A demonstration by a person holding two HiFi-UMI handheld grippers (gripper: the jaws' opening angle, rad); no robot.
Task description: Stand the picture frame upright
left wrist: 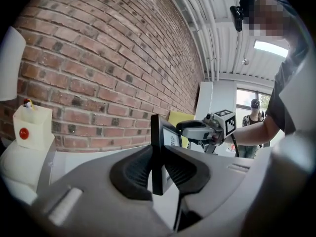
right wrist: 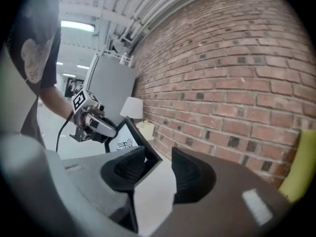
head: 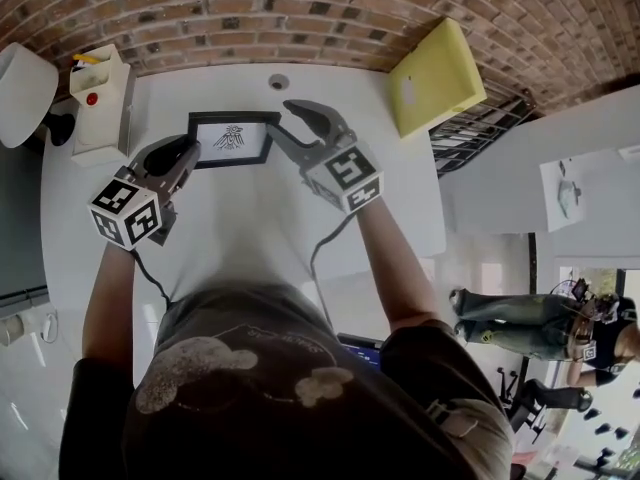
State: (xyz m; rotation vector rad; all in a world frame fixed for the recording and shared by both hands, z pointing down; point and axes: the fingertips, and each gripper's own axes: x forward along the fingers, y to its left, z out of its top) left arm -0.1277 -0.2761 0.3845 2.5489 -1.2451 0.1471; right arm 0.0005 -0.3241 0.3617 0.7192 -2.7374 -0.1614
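Gripping the left edge of the picture frame (head: 232,139), the left gripper (left wrist: 159,169) holds it upright on the white table (head: 250,230) near the brick wall (head: 300,8). The right gripper (right wrist: 159,170) has its jaws apart around the frame's right corner. The standing looks nearly done; only letting go seems left.
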